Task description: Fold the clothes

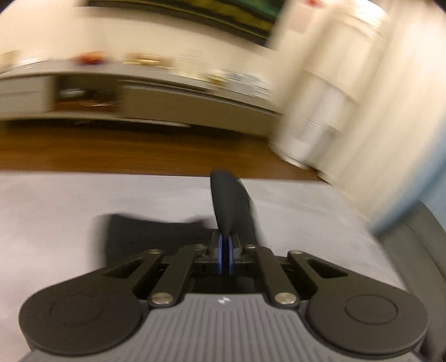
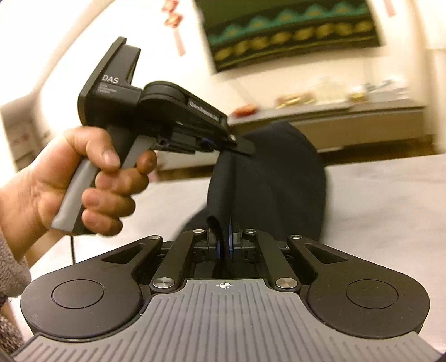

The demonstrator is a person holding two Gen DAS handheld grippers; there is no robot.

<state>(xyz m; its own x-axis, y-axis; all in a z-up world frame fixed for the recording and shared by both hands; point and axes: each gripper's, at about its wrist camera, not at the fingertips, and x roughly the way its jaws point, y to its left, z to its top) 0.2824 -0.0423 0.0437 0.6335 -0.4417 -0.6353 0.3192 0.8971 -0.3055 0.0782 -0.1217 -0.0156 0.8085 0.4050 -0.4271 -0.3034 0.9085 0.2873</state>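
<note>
Garment: one dark navy, soft fabric piece of clothing [image 2: 267, 178], lifted between my two grippers above the pale grey cloth-covered table [image 1: 55, 211]; in the left wrist view a further dark stretch [image 1: 156, 236] lies flat on that table, though blur keeps me from telling whether it is the same piece.
Left gripper: my left gripper [image 1: 225, 245] has its blue pads [image 1: 221, 250] pressed together with a fold of the navy fabric rising up from between them; in the right wrist view this same black tool [image 2: 242, 149] bites the garment's upper edge.
Right gripper: my right gripper [image 2: 224, 239] is pinched narrow on a lower fold of the fabric, which bulges up and away from the fingers.
Left hand: one bare hand [image 2: 83, 178] wrapped round the grey handle of the left tool, index finger on the trigger, a knitted sleeve cuff at the wrist.
Count: one garment in the air, two grippers, one hand in sight.
Surroundings: a brown wooden floor [image 1: 111, 153] beyond the table edge, a long low grey sideboard [image 1: 181, 103] against the cream wall with small blurred items on top, one dark wall hanging with teal and gold patterning [image 2: 292, 30], and red ornaments [image 2: 174, 19] on the wall to its left.
In the way: the raised fabric hides the middle of the sideboard in the right wrist view.
</note>
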